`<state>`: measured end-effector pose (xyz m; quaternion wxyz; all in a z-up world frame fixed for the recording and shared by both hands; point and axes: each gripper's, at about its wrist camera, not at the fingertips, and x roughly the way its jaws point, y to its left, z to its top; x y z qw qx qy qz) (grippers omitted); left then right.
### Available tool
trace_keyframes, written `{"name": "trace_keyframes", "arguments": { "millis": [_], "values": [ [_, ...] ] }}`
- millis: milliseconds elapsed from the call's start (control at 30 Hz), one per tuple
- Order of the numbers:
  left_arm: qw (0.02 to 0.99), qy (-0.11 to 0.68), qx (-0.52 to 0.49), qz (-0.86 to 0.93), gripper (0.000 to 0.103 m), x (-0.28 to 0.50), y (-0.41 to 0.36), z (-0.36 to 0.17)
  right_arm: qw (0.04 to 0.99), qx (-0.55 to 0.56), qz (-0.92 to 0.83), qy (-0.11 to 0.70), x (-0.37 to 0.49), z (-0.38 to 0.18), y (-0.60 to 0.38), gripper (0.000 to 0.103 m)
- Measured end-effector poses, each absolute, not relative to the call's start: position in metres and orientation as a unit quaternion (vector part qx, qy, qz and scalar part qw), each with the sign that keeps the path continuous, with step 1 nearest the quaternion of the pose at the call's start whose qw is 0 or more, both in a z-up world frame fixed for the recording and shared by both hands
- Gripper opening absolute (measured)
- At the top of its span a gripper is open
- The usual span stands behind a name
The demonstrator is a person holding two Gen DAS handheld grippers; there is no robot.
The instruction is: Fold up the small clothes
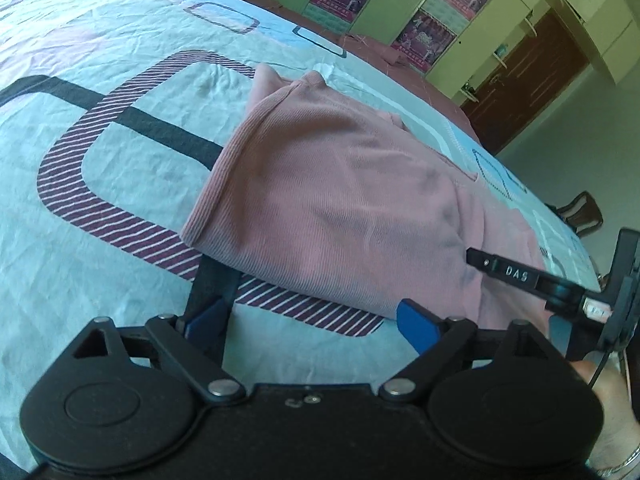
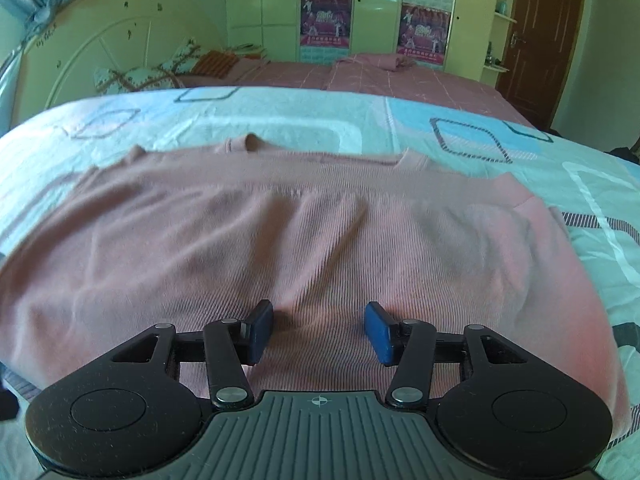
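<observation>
A pink ribbed garment (image 1: 340, 200) lies folded on the patterned bedsheet (image 1: 100, 208); its hemmed edge faces left. My left gripper (image 1: 312, 318) is open wide at the garment's near edge. Its left finger runs under that edge, and its right blue pad stands just beside the cloth. From the right, one black finger (image 1: 508, 274) of the right gripper rests on the garment. In the right wrist view the garment (image 2: 280, 232) spreads wide across the bed. My right gripper (image 2: 320, 334) sits low over it, with the jaws half apart and only flat cloth between the pads.
The bedsheet (image 2: 460, 128) runs on beyond the garment, with a pink bedspread (image 2: 400, 80) behind it. Pillows (image 2: 148, 74) lean at a white headboard on the far left. A wardrobe with posters (image 2: 326, 20) and a brown door (image 2: 540, 36) line the far wall. A hand (image 1: 612, 408) holds the right gripper.
</observation>
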<state>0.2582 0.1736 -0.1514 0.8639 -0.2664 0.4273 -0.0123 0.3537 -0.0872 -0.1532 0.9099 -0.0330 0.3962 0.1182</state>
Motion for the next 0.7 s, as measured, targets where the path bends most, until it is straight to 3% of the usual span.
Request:
{"name": "trace_keyframes", "arguments": {
  "millis": [333, 467, 700],
  "values": [
    [0.861, 0.336, -0.382, -0.007, 0.098, 0.295, 0.189, -0.172, 0.919, -0.020, 0.108, 0.380, 0.360, -0.139, -0.089, 0.052],
    [0.863, 0.302, -0.406, -0.005, 0.092, 0.310, 0.192, -0.179, 0.912, -0.031, 0.105, 0.395, 0.365, -0.153, -0.079, 0.052],
    [0.850, 0.286, -0.443, 0.013, 0.029, 0.322, 0.205, -0.195, 0.920, -0.037, 0.094, 0.379, 0.361, -0.153, -0.079, 0.054]
  ]
}}
